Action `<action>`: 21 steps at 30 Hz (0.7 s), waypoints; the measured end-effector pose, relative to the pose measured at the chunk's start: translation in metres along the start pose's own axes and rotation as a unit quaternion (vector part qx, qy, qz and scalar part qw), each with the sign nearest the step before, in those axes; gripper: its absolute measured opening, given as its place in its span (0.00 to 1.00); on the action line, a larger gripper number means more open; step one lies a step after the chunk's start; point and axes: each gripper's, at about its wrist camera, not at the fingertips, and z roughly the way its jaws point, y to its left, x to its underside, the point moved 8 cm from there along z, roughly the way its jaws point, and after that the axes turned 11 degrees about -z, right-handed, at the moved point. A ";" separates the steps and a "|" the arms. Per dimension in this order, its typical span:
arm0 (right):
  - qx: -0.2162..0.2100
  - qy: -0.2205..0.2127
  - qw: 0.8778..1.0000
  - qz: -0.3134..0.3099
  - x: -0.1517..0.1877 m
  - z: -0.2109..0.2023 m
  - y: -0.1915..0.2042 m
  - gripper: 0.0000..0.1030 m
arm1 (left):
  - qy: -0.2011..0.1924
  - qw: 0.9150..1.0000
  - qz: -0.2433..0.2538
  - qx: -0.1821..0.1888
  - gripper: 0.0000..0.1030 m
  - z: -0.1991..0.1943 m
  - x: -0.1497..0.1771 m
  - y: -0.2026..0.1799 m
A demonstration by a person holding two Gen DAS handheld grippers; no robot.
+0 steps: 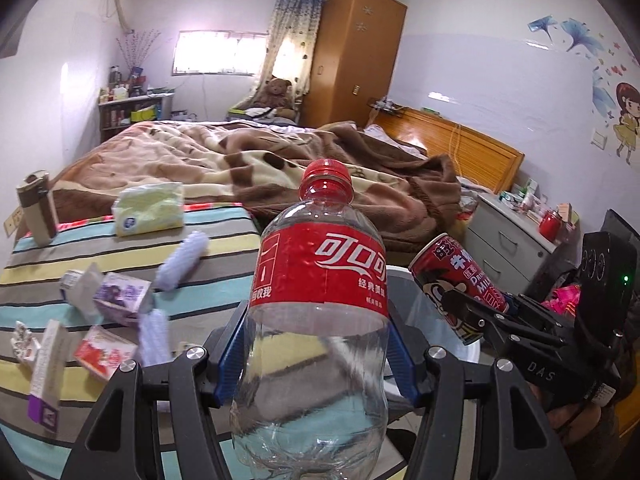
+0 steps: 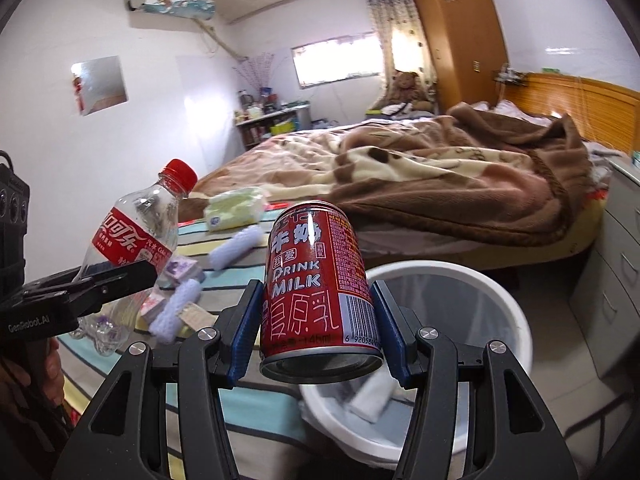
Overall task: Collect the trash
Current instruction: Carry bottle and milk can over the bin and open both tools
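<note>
Blue-padded jaws of the left gripper (image 1: 318,356) clamp a clear plastic bottle (image 1: 320,280) around its lower body; the bottle carries a red label and red cap and points forward and up, held in the air. The right gripper (image 2: 320,330) is clamped on a red milk can (image 2: 318,292), its pads pressing both sides; the can tilts slightly, base toward the camera, and hangs above the near rim of a white bin (image 2: 508,300). Inside the bin lies pale crumpled trash, blurred. In the left wrist view, the can sits just right of the bottle, apart from it. Left of the bin, a striped cloth (image 1: 120,248) bears small cartons (image 1: 120,298), two lilac rolls (image 1: 182,258) and a green tissue pack (image 1: 148,208). Beyond lies a bed with a brown blanket (image 1: 280,164); a grey drawer unit (image 1: 504,236) stands at right.
</note>
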 end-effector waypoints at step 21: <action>0.072 0.087 0.993 0.047 0.050 0.023 -0.075 0.54 | 0.081 0.996 0.014 0.029 0.60 0.096 0.041 -0.064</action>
